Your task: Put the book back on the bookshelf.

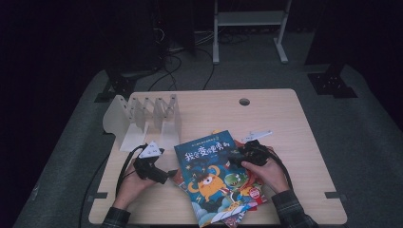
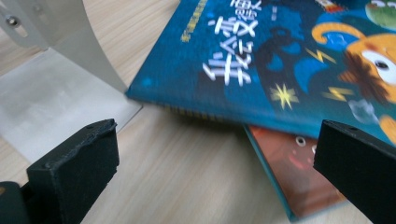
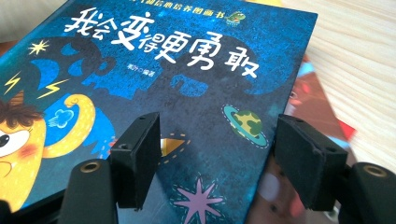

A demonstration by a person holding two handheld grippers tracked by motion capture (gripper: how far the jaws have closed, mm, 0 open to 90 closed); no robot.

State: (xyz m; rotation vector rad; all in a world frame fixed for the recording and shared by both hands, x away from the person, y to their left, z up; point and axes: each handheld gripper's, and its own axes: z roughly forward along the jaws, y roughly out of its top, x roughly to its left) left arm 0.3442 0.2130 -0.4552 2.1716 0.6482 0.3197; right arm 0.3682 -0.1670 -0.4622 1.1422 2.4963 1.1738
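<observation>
We flank the blue book (image 1: 212,173) topping the pile at the table's near middle, left gripper (image 2: 215,154) and right gripper (image 3: 217,140) both spread, ready to lift it toward the rack (image 1: 142,118)

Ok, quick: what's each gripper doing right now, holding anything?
Left gripper: jaws open, empty, beside the blue picture book.
Right gripper: jaws open over the blue picture book's cover, gripping nothing.

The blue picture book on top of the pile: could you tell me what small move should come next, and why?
Probably close the right gripper on the blue picture book: its open jaws straddle the cover, while the left gripper waits open beside the pile, near the white book rack.
</observation>
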